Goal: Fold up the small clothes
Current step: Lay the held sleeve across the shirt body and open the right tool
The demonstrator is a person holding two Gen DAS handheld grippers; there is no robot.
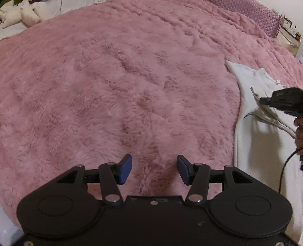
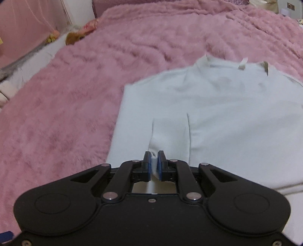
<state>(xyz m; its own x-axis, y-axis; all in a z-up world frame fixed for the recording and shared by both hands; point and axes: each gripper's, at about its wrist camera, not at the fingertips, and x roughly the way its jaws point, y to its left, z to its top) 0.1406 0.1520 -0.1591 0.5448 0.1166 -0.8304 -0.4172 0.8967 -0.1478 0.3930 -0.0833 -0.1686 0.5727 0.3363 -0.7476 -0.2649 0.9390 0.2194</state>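
Observation:
A small white high-neck top [image 2: 227, 113] lies flat on a fluffy pink blanket [image 2: 66, 113], collar pointing away. My right gripper [image 2: 155, 164] is shut on a fold of the top's sleeve near the left side of the garment. In the left wrist view the same white top [image 1: 251, 117] shows at the far right, with the right gripper [image 1: 265, 101] over it. My left gripper [image 1: 154, 169] stands open above bare pink blanket [image 1: 123, 85], well to the left of the top, with nothing between its blue pads.
White stuffed toys [image 1: 20, 15] lie at the bed's far left corner. A purple textured pillow [image 1: 261, 15] sits at the far right. A black cable [image 1: 286, 168] hangs beside the top. Toys [image 2: 75, 36] and a pink wall edge the bed's left side.

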